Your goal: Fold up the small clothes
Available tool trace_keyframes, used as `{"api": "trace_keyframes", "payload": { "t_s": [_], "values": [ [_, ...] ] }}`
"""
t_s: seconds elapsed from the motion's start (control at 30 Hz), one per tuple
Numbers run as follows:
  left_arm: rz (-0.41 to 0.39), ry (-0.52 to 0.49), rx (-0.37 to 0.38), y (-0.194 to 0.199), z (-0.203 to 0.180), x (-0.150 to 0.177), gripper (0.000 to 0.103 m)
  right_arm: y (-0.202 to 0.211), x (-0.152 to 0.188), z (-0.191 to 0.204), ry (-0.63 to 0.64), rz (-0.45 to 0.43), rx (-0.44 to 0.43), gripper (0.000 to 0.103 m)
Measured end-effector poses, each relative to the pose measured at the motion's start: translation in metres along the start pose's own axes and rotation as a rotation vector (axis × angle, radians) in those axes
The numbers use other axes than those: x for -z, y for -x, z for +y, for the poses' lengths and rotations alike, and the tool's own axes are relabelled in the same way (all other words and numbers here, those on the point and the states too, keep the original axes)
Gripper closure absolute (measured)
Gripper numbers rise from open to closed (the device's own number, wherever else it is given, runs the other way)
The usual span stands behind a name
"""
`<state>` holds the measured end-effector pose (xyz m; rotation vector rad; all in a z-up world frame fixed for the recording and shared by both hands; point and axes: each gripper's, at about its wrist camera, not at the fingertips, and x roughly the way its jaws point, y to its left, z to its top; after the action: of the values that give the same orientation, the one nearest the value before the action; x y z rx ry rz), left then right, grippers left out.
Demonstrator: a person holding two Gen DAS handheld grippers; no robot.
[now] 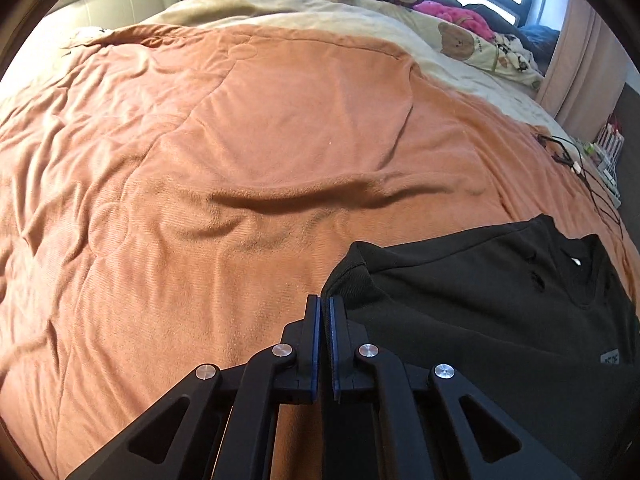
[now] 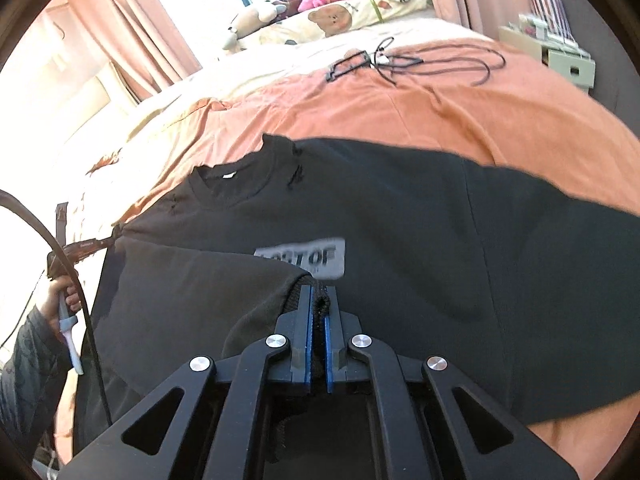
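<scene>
Black shirt (image 2: pixel 400 220) spread on orange blanket (image 1: pixel 200 140). Right gripper (image 2: pixel 319 300) angled down, clamped on folded-over sleeve cuff. Left gripper (image 1: pixel 324 308) closed at shirt's shoulder edge; pinched fabric not discernible. Chest print blurred.

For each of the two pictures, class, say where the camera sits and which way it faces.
Left wrist: on the left gripper, facing down across the orange blanket; its shut jaws show.
Right wrist: on the right gripper, facing the black T-shirt; jaws shut on its sleeve cuff, a hand at left.
Shared: T-shirt, blanket, cables.
</scene>
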<state>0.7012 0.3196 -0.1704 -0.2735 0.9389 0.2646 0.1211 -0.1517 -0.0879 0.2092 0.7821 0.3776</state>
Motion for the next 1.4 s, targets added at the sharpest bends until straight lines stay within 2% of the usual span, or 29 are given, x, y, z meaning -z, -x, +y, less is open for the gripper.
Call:
{"api": "trace_keyframes", "payload": {
  "t_s": [0.2, 0.3, 0.4, 0.5, 0.57, 0.63, 0.7, 0.77, 0.83, 1.0, 1.13, 1.2, 1.33, 1.4],
  "values": [
    [0.026, -0.003, -0.012, -0.021, 0.001, 0.005, 0.098, -0.031, -0.009, -0.003, 0.023, 0.016, 0.074, 0.102],
    [0.045, -0.032, -0.024, -0.025, -0.003, 0.008, 0.097, -0.063, -0.004, -0.012, -0.005, 0.112, 0.135, 0.101],
    [0.061, -0.057, -0.027, -0.015, -0.005, 0.010, 0.094, -0.066, 0.003, -0.011, -0.034, 0.138, 0.142, 0.099],
    [0.098, -0.052, -0.004, -0.001, -0.001, 0.017, 0.094, -0.055, 0.007, -0.008, -0.043, 0.128, 0.125, 0.089],
    [0.127, -0.046, 0.018, 0.008, 0.001, 0.026, 0.092, -0.043, 0.008, -0.004, -0.041, 0.122, 0.113, 0.075],
    [0.145, -0.050, 0.026, 0.017, 0.002, 0.036, 0.084, -0.033, 0.012, 0.003, -0.026, 0.115, 0.118, 0.067],
    [0.157, -0.057, 0.045, 0.028, 0.002, 0.050, 0.069, -0.024, 0.014, 0.006, -0.010, 0.109, 0.119, 0.062],
    [0.159, -0.070, 0.055, 0.040, 0.000, 0.065, 0.060, -0.016, 0.019, 0.012, -0.004, 0.109, 0.120, 0.058],
    [0.162, -0.087, 0.060, 0.048, -0.004, 0.075, 0.056, -0.009, 0.022, 0.015, -0.004, 0.115, 0.113, 0.056],
    [0.172, -0.104, 0.053, 0.066, -0.009, 0.098, 0.055, -0.001, 0.032, 0.013, 0.008, 0.143, 0.141, 0.056],
    [0.185, -0.107, 0.041, 0.075, -0.008, 0.112, 0.055, -0.007, 0.047, 0.014, 0.028, 0.200, 0.207, 0.056],
    [0.198, -0.108, 0.007, 0.074, -0.005, 0.119, 0.055, -0.012, 0.055, 0.009, 0.026, 0.231, 0.265, 0.056],
    [0.214, -0.101, -0.015, 0.080, 0.001, 0.136, 0.055, -0.001, 0.062, 0.007, 0.013, 0.250, 0.286, 0.056],
    [0.206, -0.088, -0.007, 0.089, 0.004, 0.141, 0.055, 0.011, 0.062, 0.009, -0.001, 0.239, 0.268, 0.056]
  ]
}}
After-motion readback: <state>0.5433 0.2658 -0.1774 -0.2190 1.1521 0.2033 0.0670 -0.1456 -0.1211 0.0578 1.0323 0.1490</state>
